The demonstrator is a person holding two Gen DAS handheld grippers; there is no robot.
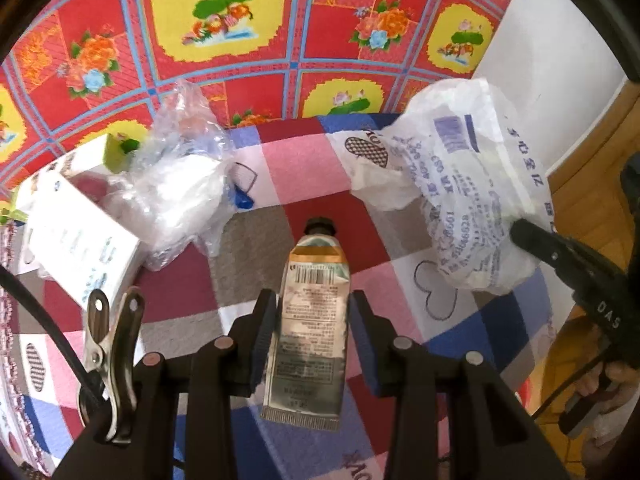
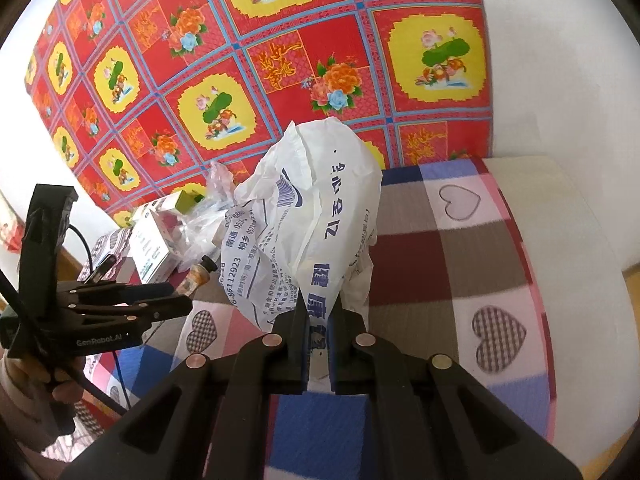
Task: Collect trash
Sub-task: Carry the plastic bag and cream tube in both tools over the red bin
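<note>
Fingers (image 1: 264,332) of our left gripper (image 1: 314,332) reach forward low over the checked blanket (image 1: 312,176), spread on either side of a squeezed tube (image 1: 312,312); we cannot tell whether the pads press it. The tube lies flat on the blanket, long axis running away from us, black cap at the far end, crimped end nearest. Our right gripper (image 2: 319,334) stands tilted up from the blanket, jaws clenched on the lower folds of a white printed plastic bag (image 2: 316,216), which rises upright above them. Left of the tube lie a white carton (image 1: 80,236) and crumpled clear plastic (image 1: 180,184).
</note>
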